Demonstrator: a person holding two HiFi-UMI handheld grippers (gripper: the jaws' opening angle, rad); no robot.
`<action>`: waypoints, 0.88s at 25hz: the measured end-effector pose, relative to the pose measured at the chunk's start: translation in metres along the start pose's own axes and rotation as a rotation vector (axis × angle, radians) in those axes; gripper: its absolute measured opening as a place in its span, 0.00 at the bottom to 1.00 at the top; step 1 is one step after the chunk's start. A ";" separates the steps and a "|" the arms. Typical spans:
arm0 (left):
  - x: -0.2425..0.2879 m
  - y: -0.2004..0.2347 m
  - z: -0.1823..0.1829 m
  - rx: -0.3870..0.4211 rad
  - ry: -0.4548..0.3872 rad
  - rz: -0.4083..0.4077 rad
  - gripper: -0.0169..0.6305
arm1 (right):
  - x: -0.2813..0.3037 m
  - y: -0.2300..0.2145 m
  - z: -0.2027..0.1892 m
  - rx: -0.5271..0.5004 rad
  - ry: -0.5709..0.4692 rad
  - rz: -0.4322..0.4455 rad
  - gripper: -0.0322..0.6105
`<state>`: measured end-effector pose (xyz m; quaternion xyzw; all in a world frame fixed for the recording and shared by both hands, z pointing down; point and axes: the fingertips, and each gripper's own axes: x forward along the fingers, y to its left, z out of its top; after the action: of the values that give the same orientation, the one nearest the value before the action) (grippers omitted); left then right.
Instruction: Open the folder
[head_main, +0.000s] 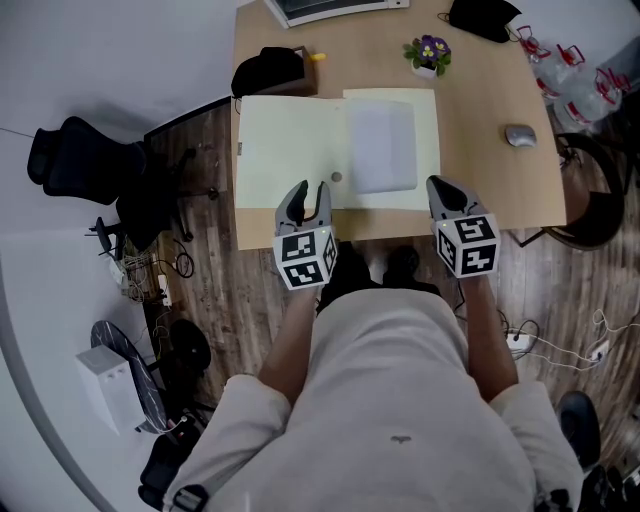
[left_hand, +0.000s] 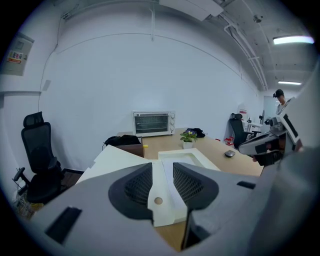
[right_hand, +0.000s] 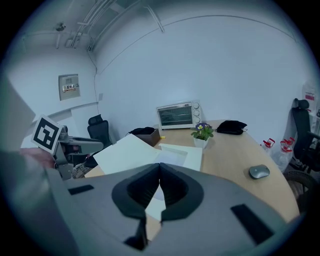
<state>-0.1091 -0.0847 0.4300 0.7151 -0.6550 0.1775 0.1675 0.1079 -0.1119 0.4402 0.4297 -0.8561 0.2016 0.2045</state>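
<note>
Head view: the folder (head_main: 290, 150) lies spread open on the counter (head_main: 490, 180), pale cream, both leaves flat, the left leaf reaching the counter's left edge. A whitish sheet (head_main: 380, 145) sits on the right leaf, and a small round button (head_main: 336, 178) shows near the fold at the near edge. Left tongs (head_main: 308, 192) hang over the folder's near edge, just left of the fold, tips apart. Right tongs (head_main: 447, 190) sit at the folder's near right corner, beside it, tips together. Farther back are a potted flower (head_main: 429, 53), a mouse (head_main: 520, 136) to the right and a black bag (head_main: 268, 70) at the far left. Left gripper view: the left tongs (left_hand: 162, 182) are released, with a clear gap between the pads. The near edge of the folder (left_hand: 120, 157) with its button (left_hand: 158, 200) shows through that gap, below and beyond, and neither pad presses on it. A toaster oven (left_hand: 153, 123) stands at the far end. Right gripper view: the right tongs (right_hand: 160, 175) are clenched tip to tip on nothing. The folder (right_hand: 130, 152) lies ahead and to the left of them, the mouse (right_hand: 259, 172) off to the right.
</note>
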 end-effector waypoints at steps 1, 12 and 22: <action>-0.001 -0.002 0.004 -0.003 -0.010 -0.006 0.22 | -0.001 0.002 0.004 -0.009 -0.007 0.003 0.05; -0.004 -0.027 0.028 -0.005 -0.051 -0.085 0.15 | -0.009 0.015 0.026 0.017 -0.060 0.074 0.05; -0.012 -0.040 0.041 -0.012 -0.081 -0.127 0.09 | -0.010 0.030 0.041 -0.010 -0.094 0.118 0.05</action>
<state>-0.0691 -0.0904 0.3881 0.7606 -0.6157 0.1337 0.1563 0.0819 -0.1102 0.3953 0.3866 -0.8895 0.1886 0.1540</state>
